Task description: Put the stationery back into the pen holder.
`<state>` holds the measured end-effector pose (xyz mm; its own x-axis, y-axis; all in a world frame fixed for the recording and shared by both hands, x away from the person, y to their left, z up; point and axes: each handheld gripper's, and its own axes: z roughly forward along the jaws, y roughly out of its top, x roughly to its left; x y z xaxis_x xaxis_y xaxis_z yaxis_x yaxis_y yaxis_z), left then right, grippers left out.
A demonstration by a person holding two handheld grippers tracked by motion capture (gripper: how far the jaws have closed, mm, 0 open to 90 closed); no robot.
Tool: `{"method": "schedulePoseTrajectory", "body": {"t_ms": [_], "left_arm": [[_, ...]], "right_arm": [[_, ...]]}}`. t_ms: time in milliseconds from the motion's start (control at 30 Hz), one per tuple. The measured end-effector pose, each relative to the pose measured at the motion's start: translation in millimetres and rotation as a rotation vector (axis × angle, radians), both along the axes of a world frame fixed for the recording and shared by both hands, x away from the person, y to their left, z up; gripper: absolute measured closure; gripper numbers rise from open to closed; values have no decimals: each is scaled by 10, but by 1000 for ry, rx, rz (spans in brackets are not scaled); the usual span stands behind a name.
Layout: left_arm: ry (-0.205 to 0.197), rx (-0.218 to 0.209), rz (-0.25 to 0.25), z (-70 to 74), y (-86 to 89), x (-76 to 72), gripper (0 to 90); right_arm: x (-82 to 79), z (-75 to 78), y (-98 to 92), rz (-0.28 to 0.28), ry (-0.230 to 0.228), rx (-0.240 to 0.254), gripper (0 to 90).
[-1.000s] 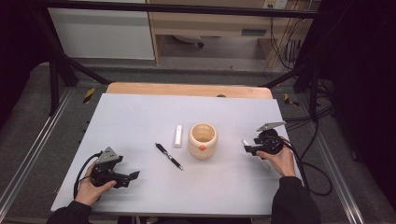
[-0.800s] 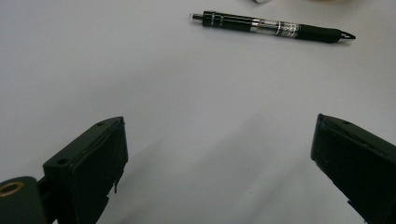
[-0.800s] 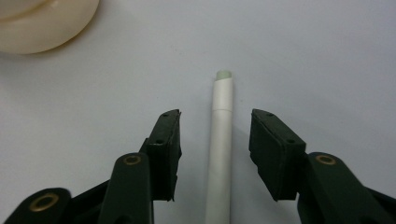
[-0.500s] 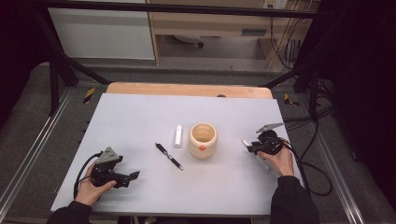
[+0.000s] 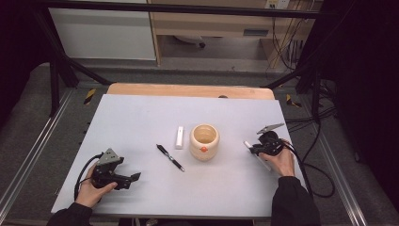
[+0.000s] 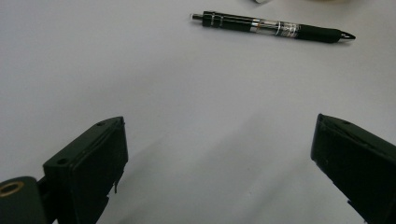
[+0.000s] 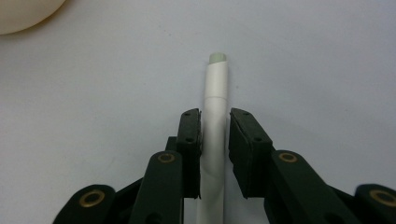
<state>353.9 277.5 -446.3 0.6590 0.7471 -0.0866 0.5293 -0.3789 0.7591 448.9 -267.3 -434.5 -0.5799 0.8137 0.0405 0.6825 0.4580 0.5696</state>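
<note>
On the right side of the grey worktop (image 5: 141,117), the right gripper (image 7: 214,135) has just been drawing its jaws together around a white stick (image 7: 215,102), a slim paper-wrapped tube with a pale greenish tip. In the right gripper view the left pad lies against the tube while a thin sliver of space seems to remain at the right pad, so the clamp looks all but complete rather than firm; the view is too close to be sure. The tube lies flat on the worktop, its tip pointing away from the jaws toward the cream cup (image 5: 204,141). In the high view the right gripper (image 5: 255,149) sits just to the right of that cup, with bare surface between them.

The cup stands upright near the middle of the worktop, open at the top, with a small orange mark on its near side. Just to its left lies a short white bar (image 5: 179,137), set lengthwise away from the person. Further left and nearer the person a black pen (image 5: 170,157) lies at a slant, well apart from the cup.

The left gripper (image 5: 123,180) rests at the near left corner in the person's hand, its jaws wide apart with nothing between them; the left gripper view shows the black pen (image 6: 273,27) lying crosswise ahead of it across open surface. Nothing stands between the white stick and the cup.
</note>
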Motion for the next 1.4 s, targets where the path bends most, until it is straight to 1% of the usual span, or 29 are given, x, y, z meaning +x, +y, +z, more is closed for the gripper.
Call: {"method": "schedulePoseTrajectory", "body": {"t_ms": [67,367,700,867,900,1000,1033,1267,1300,1400], "left_arm": [[0,-1,0,2,1,-1,39],[-1,0,0,3,2,0,39],[-1,0,0,3,1,-1,39],[-1,-1,0,4,2,0,39],[-1,-1,0,4,2,1,40],[-1,0,0,3,1,2,39],[-1,1,-1,3,0,1,39],[0,1,1,2,-1,2,40],[0,1,0,2,-1,2,40],[0,1,0,3,0,1,40]], "right_arm": [[6,-6,0,2,2,-2,773],[10,-11,8,-3,13,1,780],[-4,-15,23,-2,0,-11,791],[-4,-7,15,-8,9,-10,793],[-8,-1,13,-10,17,-8,792],[-19,21,-5,-6,4,-2,793],[-28,31,-6,-13,3,5,793],[-80,112,-16,0,-13,18,793],[-93,148,-3,6,-28,28,793],[-107,188,5,8,-41,33,793]]}}
